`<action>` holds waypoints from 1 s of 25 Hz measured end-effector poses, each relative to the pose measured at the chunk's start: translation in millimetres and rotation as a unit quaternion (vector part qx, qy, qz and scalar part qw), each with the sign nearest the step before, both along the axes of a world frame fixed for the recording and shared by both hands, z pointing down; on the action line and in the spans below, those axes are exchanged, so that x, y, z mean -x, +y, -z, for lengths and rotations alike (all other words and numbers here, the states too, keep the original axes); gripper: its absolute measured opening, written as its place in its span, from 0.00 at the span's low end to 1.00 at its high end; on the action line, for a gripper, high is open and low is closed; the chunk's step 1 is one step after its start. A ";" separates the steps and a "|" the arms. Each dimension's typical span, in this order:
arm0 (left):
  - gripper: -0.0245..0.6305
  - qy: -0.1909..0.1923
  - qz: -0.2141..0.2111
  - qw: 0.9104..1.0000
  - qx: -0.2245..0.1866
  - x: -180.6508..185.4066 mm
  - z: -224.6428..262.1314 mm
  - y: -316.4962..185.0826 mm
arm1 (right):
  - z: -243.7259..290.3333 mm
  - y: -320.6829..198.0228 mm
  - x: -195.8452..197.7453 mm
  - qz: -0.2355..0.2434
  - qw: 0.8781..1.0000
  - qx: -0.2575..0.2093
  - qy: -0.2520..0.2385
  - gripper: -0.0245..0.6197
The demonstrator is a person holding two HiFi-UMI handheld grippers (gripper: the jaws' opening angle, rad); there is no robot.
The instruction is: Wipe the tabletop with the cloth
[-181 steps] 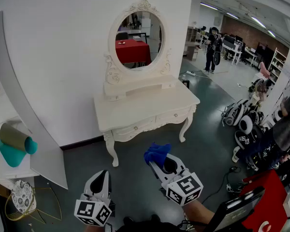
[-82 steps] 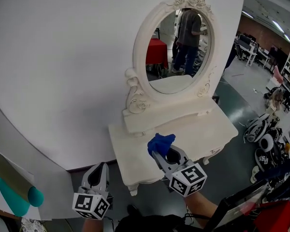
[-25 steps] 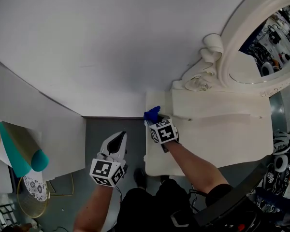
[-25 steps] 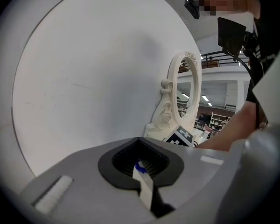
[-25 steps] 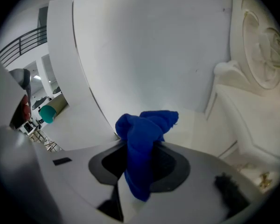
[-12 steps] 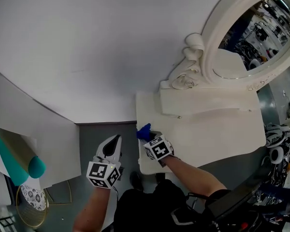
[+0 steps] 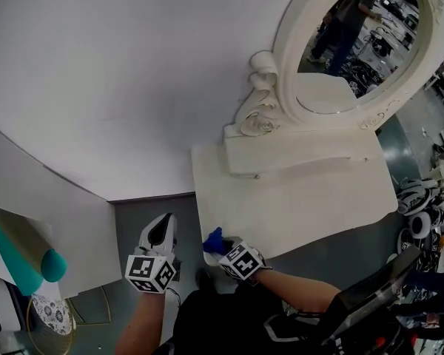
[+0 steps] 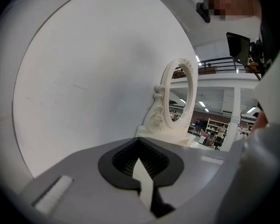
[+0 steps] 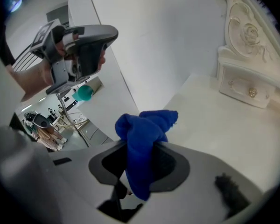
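A cream dressing table's tabletop lies below an oval mirror. My right gripper is shut on a bunched blue cloth at the top's front left corner. In the right gripper view the blue cloth sticks out of the right gripper over the tabletop. My left gripper hangs shut and empty over the floor, left of the table; its own view shows the left gripper holding nothing. The right gripper view also catches the left gripper in a hand.
A small drawer shelf under the mirror takes up the back of the top. A white curved board and a teal roll stand at the left. Bags and gear lie on the floor at the right.
My right gripper has drawn the blue cloth along the top's left edge, from the back corner by the mirror base to the front corner. The left gripper stayed beside the table.
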State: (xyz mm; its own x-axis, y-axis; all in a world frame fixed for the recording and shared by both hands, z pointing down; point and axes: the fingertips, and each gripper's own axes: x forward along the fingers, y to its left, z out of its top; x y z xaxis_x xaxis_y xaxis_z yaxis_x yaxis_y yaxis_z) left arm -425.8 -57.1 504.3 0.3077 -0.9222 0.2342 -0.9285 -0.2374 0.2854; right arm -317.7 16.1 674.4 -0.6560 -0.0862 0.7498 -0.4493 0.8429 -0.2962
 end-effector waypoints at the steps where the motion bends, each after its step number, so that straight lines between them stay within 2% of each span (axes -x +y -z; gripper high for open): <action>1: 0.05 -0.001 0.001 1.000 0.000 -1.3 0.3 1.2 | 0.9 8.8 -1.8 0.007 1.000 0.001 -0.002 0.24; 6: 0.05 -0.002 0.000 1.000 -0.004 -7.9 4.2 5.0 | 0.1 42.3 -10.3 0.026 1.000 0.017 0.002 0.24; 10: 0.05 -0.001 0.001 1.000 -0.010 -12.0 11.6 6.3 | 6.6 38.6 -13.3 0.007 0.999 0.040 -0.012 0.24; 16: 0.05 -0.006 0.008 1.000 -0.013 -10.5 16.6 3.0 | 32.9 -55.9 -11.1 -0.059 0.997 -0.028 -0.037 0.24; 19: 0.05 -0.009 0.012 1.000 -0.010 -9.1 17.4 1.0 | 38.6 -111.8 -8.0 -0.084 0.994 -0.058 -0.032 0.24; 25: 0.05 -0.012 0.015 1.000 -0.004 -7.6 20.3 -3.0 | 16.8 -179.0 2.1 -0.092 0.993 -0.070 0.006 0.24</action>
